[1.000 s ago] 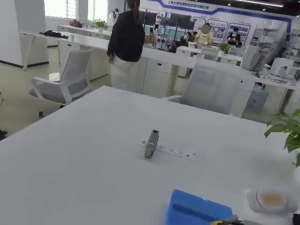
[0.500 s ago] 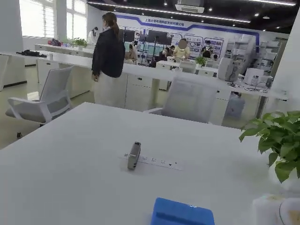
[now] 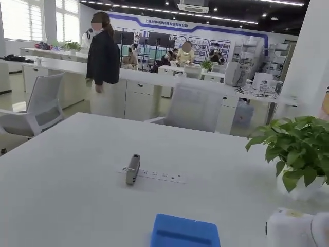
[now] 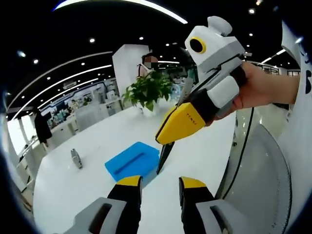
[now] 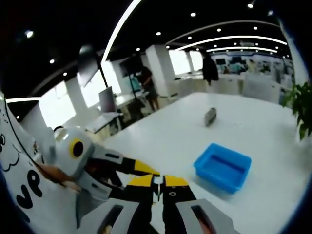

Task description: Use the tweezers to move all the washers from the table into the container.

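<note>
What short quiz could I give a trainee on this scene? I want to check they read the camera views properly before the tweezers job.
1. True or false: the blue container sits on the white table.
2. Which gripper clamps the tweezers? A) the left B) the right C) both
3. Fill in: in the head view, a potted ____ stands on the right side of the table.
Key: 1 true; 2 B, the right gripper; 3 plant.
</note>
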Tool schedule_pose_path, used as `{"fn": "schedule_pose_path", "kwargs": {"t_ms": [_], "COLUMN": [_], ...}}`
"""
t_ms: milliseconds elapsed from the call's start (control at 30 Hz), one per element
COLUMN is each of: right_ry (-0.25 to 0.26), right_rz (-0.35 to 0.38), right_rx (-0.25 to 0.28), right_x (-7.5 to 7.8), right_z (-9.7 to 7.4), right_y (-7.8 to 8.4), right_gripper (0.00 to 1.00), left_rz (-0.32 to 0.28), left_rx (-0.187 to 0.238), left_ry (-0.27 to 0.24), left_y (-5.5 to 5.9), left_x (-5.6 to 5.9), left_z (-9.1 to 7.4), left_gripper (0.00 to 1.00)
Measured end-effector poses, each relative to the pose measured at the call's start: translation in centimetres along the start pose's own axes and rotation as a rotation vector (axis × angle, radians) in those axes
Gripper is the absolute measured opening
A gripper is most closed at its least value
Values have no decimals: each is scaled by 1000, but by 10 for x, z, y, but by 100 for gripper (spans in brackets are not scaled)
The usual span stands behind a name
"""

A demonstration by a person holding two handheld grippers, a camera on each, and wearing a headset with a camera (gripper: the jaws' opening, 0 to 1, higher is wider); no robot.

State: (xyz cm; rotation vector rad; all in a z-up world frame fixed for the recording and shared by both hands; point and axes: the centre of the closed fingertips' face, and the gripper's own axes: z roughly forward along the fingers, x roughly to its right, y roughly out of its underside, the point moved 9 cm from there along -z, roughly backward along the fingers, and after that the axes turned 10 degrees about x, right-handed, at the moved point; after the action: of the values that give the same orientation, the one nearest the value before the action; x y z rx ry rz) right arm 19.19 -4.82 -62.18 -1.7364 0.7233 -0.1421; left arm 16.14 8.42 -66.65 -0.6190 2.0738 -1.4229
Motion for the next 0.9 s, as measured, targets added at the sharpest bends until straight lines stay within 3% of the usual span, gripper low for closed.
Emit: {"fn": "schedule_pose_path", "kwargs": {"t_ms": [133,367,567,700,800,900], "right_ry": [2,25,36,51,64,72], "right_rz": [-1,-2,23,17,-7,-13], "right_rx": [33,77,89,101,90,83], "right_x": [-3,-5,-2,-3,-2,0], "right_z": [-1,1,3,5,6,6], "right_y": [-3,-1,2,3,4,5], "right_gripper": [2,2,2,2,1,1], "left_rz": [4,7,18,-4,71,73], "left_rx": [21,44,35,44,35,39], "left_ry": [23,56,93,139,149,152], "left_y": [-6,-14,-15,-17,-18,-18], "left_x": [7,19,23,30,34,34], "left_z": [9,14,16,19,23,23], "left_gripper": [22,26,29,28,29,30]}}
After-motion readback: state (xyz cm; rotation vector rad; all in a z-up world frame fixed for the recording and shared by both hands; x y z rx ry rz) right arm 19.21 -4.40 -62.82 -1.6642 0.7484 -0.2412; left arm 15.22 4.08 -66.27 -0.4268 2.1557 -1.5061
